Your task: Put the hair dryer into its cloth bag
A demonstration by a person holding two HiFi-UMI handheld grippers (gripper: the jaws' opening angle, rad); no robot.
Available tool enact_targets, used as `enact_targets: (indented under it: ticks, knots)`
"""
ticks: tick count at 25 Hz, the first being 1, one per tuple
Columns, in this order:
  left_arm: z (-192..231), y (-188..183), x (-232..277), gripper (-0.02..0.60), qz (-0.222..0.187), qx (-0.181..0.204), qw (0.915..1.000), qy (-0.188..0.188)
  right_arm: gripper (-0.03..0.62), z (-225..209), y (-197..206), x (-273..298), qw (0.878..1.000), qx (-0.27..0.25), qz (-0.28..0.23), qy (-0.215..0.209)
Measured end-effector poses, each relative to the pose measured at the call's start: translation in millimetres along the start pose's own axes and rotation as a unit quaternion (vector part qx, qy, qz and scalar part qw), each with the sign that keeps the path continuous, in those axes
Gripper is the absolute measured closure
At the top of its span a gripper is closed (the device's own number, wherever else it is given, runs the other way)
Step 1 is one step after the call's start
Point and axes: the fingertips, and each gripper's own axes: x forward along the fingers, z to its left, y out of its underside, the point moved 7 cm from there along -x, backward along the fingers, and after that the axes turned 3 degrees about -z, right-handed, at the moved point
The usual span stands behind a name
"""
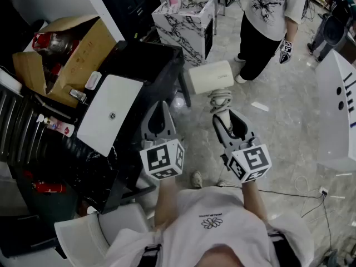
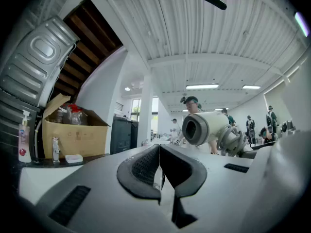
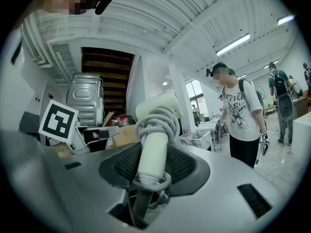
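A white hair dryer hangs in the air over the floor, its grey cord coiled round the handle. My right gripper is shut on that handle from below; in the right gripper view the handle stands upright between the pads. My left gripper is shut and holds nothing, level beside the right one, just off the corner of the black table. In the left gripper view the dryer's barrel shows to the right of the closed left gripper. A flat white bag-like piece with a small round logo lies on the table.
An open cardboard box with red items sits at the table's far left, a small white case beside it. A marble-patterned cabinet stands ahead. A person stands on the floor beyond. A white panel is at right.
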Motion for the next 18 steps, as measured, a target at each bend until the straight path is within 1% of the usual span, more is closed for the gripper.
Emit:
enact_targets:
  ticks: [5,12,14,18]
  knots:
    - [10,4,4,0.563,-0.002,0.002,1.0,0.0,0.436,4,6,8,1.0,0.0,0.0,0.0]
    - [28,12,8,0.563,0.003,-0.004,0.9999,0.01,0.437,15,8,22,1.0,-0.015,0.008,0.006]
    - [36,16,10,0.563,0.006,-0.008,0.9999,0.01,0.437,19,13,26,1.0,-0.008,0.011,0.01]
    - [50,22,10,0.563,0.014,-0.018,0.9996,0.016,0.437,26,20,30,1.0,0.024,0.009,0.015]
